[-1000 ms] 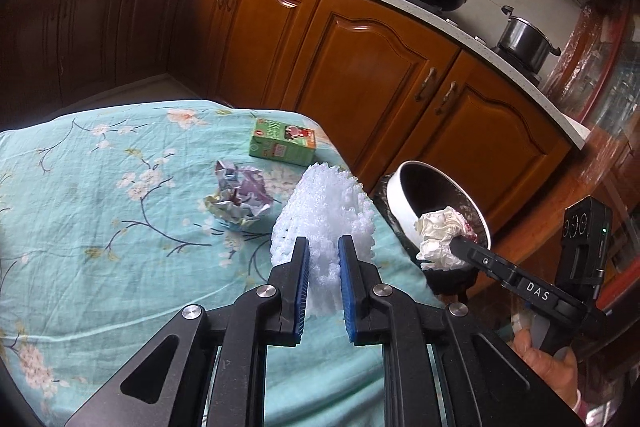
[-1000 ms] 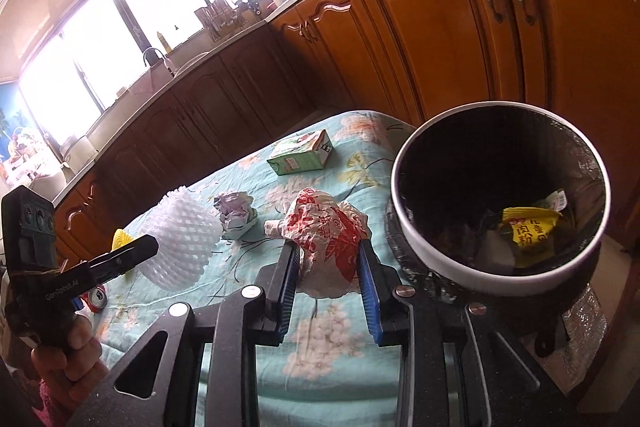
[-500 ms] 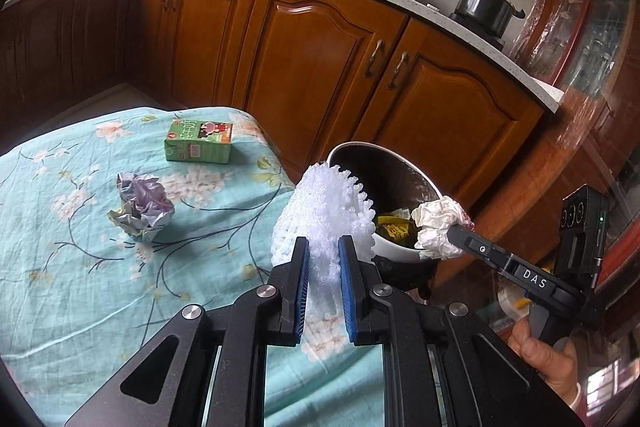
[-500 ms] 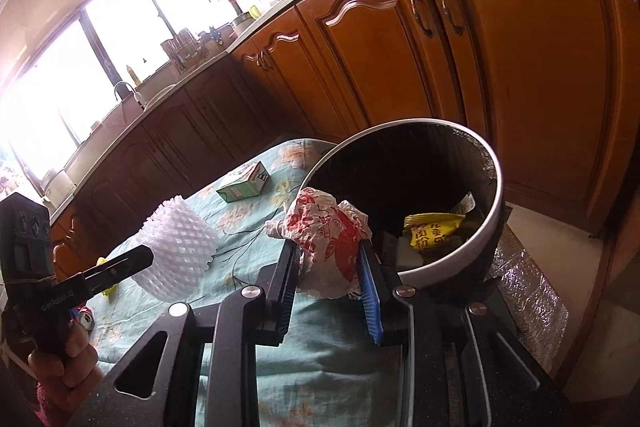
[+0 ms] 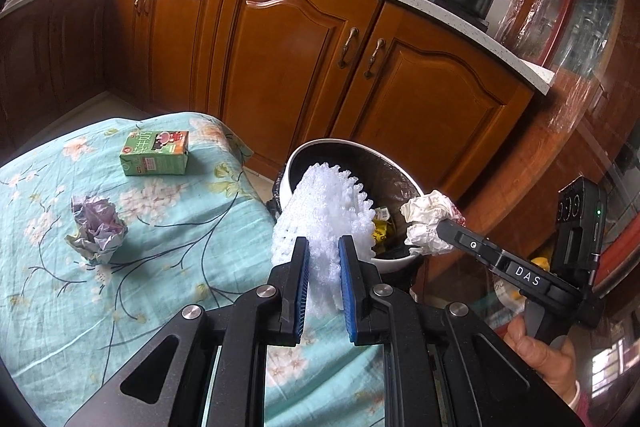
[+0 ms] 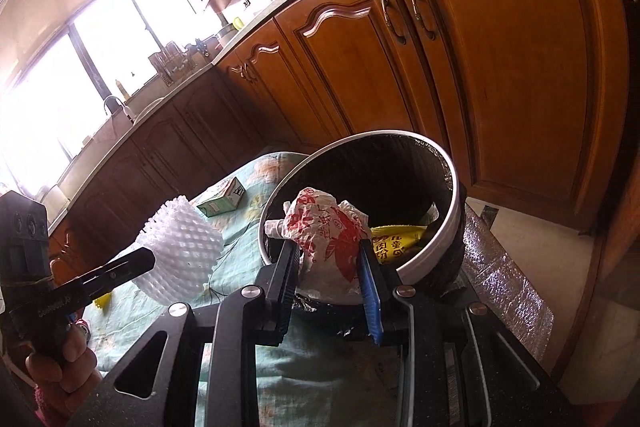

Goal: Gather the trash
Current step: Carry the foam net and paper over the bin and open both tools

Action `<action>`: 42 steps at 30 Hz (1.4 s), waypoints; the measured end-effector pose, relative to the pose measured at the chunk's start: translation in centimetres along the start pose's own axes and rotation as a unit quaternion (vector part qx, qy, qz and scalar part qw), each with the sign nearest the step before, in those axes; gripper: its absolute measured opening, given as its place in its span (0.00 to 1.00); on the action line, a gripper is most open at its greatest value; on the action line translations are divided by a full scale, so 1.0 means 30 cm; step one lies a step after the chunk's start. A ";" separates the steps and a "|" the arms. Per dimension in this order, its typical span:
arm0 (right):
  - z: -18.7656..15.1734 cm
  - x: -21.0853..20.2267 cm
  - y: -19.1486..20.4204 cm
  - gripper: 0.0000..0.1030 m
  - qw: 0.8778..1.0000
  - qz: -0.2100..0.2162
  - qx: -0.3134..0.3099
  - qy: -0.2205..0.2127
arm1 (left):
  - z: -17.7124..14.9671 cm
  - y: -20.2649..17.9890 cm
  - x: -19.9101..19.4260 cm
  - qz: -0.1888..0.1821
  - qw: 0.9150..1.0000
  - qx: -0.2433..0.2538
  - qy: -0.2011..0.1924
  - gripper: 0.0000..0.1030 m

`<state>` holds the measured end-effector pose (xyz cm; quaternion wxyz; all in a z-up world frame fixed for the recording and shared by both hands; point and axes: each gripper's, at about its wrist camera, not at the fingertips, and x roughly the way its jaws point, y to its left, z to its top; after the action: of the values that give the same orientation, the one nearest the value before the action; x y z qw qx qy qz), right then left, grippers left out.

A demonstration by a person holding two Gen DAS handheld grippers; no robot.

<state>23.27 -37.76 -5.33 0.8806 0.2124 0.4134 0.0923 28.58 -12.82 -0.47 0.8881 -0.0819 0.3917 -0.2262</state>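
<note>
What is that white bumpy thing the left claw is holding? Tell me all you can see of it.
The white foam net looks like a soft, springy mesh sleeve, the kind that cushions fruit, with a dimpled lattice surface and a scalloped, frilly edge. It is pinched between the blue pads of the left claw, squashed where they grip and fanning out beyond them. It is held in the air, up off the flowered tablecloth, with its far end by the near rim of the trash bin. Only the claw seems to touch it.

White foam netting (image 5: 328, 211), crumpled printed paper wrapper (image 6: 328, 235), glossy wooden cabinet doors (image 5: 280, 47), matt floral cloth (image 5: 160, 267).
</note>
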 end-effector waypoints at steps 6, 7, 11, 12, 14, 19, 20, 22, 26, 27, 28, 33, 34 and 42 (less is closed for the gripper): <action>0.031 0.018 -0.026 0.29 1.000 -0.005 -0.001 -0.001 | 0.040 -0.045 0.061 -0.002 1.000 0.013 0.004 0.13; 0.039 0.025 -0.033 0.29 1.000 -0.006 -0.002 -0.001 | 0.048 -0.052 0.072 -0.002 1.000 0.015 0.004 0.13; 0.065 0.038 -0.049 0.30 1.000 -0.011 -0.004 -0.001 | 0.084 -0.080 0.125 -0.002 1.000 0.024 0.008 0.13; 0.072 0.042 -0.053 0.30 1.000 -0.012 -0.005 -0.001 | 0.094 -0.088 0.140 -0.001 1.000 0.026 0.009 0.13; 0.086 0.050 -0.057 0.30 1.000 -0.014 -0.008 0.001 | 0.111 -0.100 0.166 0.000 0.999 0.030 0.011 0.14; 0.115 0.065 -0.068 0.30 1.000 -0.022 -0.015 0.001 | 0.152 -0.120 0.236 0.002 0.999 0.036 0.016 0.14; 0.121 0.070 -0.070 0.30 1.000 -0.023 -0.016 0.002 | 0.159 -0.123 0.251 0.001 0.999 0.037 0.017 0.14; 0.132 0.079 -0.074 0.32 1.000 -0.025 -0.017 0.004 | 0.164 -0.129 0.277 0.002 0.999 0.039 0.021 0.14; 0.142 0.106 -0.086 0.35 0.999 -0.029 -0.019 0.013 | 0.171 -0.130 0.330 0.003 0.999 0.039 0.032 0.22; 0.139 0.109 -0.088 0.36 0.999 -0.030 -0.018 0.015 | 0.170 -0.127 0.339 0.005 0.999 0.036 0.034 0.24; 0.137 0.114 -0.092 0.41 0.999 -0.029 -0.016 0.018 | 0.168 -0.124 0.346 0.006 0.999 0.033 0.036 0.28; 0.123 0.124 -0.111 0.56 0.999 -0.023 -0.002 0.023 | 0.153 -0.104 0.350 0.003 0.999 0.022 0.033 0.41; 0.123 0.123 -0.116 0.58 1.000 -0.022 0.000 0.022 | 0.149 -0.099 0.343 0.003 0.999 0.020 0.032 0.44; 0.106 0.070 -0.100 0.62 1.000 -0.014 0.010 -0.002 | 0.110 -0.062 0.293 -0.007 1.000 0.003 0.017 0.54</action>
<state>27.03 -40.67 -6.31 0.8803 0.2156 0.4158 0.0751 35.57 -18.66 -3.44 0.8798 -0.0777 0.4056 -0.2353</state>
